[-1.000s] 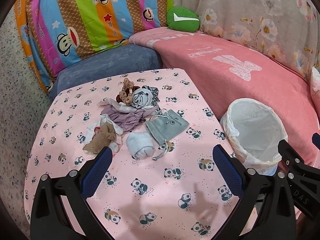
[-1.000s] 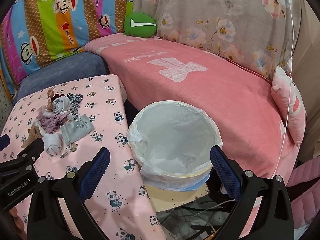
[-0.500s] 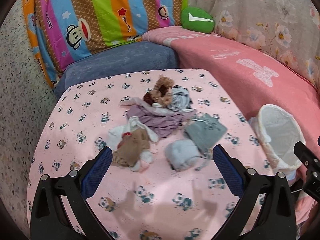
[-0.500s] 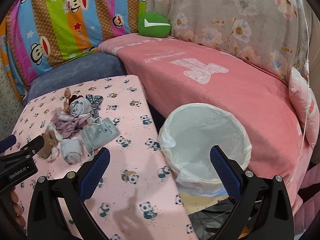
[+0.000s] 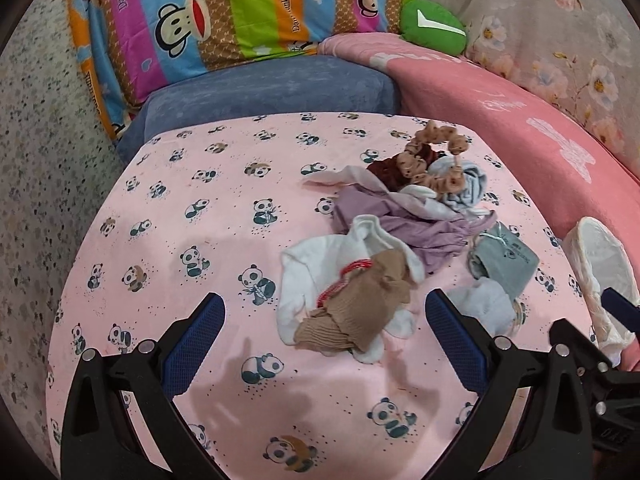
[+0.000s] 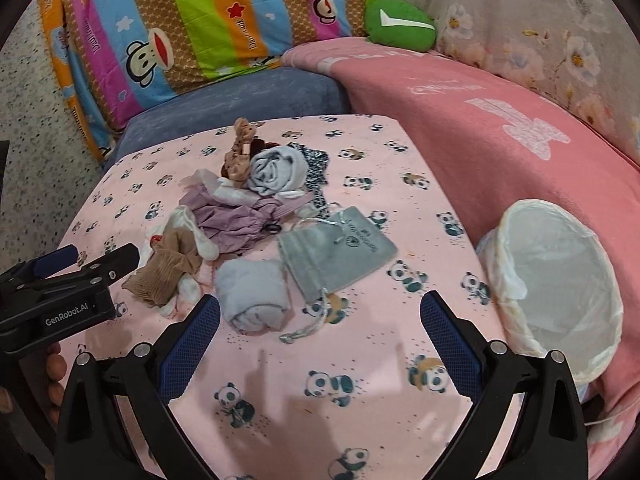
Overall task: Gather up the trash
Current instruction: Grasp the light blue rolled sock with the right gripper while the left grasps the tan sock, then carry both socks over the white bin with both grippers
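Now | left gripper (image 5: 324,320) wide, over tan sock (image 5: 356,308) | right gripper (image 6: 320,320) wide, empty | bin (image 6: 560,280) beside table

Gaping right gripper (image 6: 320,320) above panda cloth (image 6: 360,420), pale rolled sock (image 6: 256,294) between its fingers (image 6: 188,344).

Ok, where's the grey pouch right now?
In the right wrist view the grey pouch lies mid-table, right of the rolled pale cloth, with the bin off the table's right edge.
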Motion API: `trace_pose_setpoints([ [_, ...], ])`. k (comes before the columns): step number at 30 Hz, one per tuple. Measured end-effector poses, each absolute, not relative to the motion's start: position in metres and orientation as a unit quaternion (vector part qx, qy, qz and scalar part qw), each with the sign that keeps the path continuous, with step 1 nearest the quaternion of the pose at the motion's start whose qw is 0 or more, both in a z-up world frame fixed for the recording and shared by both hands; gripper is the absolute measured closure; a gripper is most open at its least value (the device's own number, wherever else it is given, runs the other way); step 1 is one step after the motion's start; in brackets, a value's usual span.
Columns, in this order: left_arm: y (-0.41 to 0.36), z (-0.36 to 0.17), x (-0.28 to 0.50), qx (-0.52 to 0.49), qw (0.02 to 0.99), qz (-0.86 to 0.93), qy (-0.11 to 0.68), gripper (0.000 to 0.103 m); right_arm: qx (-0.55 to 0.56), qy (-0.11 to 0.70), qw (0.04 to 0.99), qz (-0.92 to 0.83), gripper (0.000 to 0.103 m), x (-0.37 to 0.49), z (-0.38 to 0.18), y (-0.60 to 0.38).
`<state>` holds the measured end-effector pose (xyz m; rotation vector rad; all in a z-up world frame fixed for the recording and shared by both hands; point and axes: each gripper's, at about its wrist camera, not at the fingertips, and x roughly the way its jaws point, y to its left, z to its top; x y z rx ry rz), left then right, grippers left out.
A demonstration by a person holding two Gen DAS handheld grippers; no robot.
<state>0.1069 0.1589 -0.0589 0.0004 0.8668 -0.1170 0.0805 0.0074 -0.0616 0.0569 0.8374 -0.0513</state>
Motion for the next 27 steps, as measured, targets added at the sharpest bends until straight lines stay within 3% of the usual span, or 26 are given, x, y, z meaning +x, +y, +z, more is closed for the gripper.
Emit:
trace_pose_setpoints([
  [5,0.164,-0.067,0.117,-0.007,0.902,-0.064,0.427,0.008,0.014,0.422,0.907,-0.001,0.01,0.102,-0.079,0.029],
  [11,0.164,-0.079,0.128,-0.021,0.891,-0.081,0.446,0.016,0.011,0.441,0.897,0.006,0.02,0.116,-0.096,0.04],
  [13,0.164,-0.082,0.13,-0.029,0.887,-0.09,0.451,0.026,0.012,0.448,0.894,0.009,0.026,0.118,-0.101,0.041],
  [20,0.161,-0.086,0.13,-0.047,0.877,-0.117,0.463,0.047,0.016,0.462,0.886,0.029,0.052,0.122,-0.111,0.046],
  [27,0.154,-0.083,0.125,-0.068,0.868,-0.147,0.469,0.089,0.016,0.458,0.888,0.046,0.064,0.117,-0.107,0.051],
])
